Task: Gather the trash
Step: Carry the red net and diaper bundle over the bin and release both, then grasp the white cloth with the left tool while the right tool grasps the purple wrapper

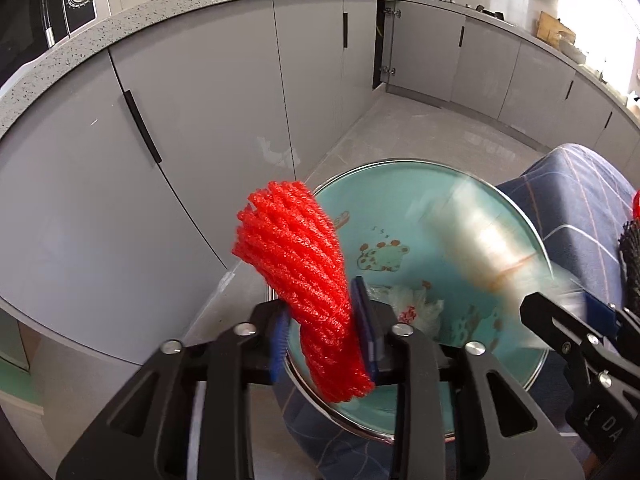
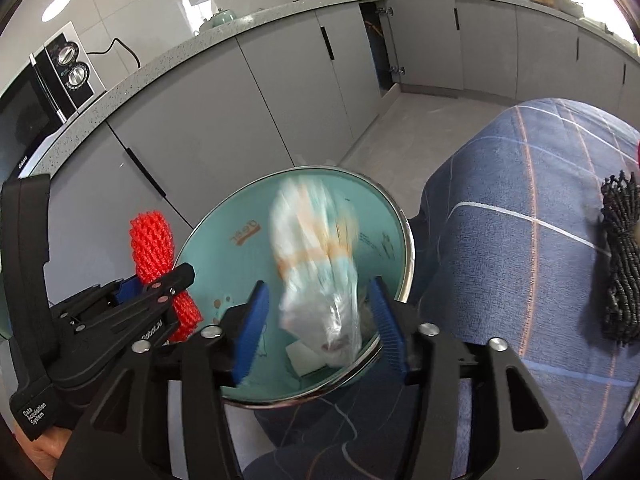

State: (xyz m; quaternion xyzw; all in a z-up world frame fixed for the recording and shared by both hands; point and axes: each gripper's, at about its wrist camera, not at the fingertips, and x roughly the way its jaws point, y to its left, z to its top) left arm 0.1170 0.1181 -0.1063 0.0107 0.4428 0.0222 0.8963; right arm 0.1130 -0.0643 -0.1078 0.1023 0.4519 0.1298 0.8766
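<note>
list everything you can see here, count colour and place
red foam net sleeve: one, red, between the left gripper's pads, over the bin's rim
crinkly plastic wrapper: one, white with orange and pale blue, blurred, loose between the right gripper's open pads above the bin
round teal bin: one, teal inside with a metal rim, holding crumpled plastic and paper
black net bundle: one, black, on the blue cloth
blue checked cloth: one, blue with pale lines, right of the bin
microwave: one, black and silver, on the grey counter
left gripper: one, black with blue pads
right gripper: one, black with blue pads, open
</note>
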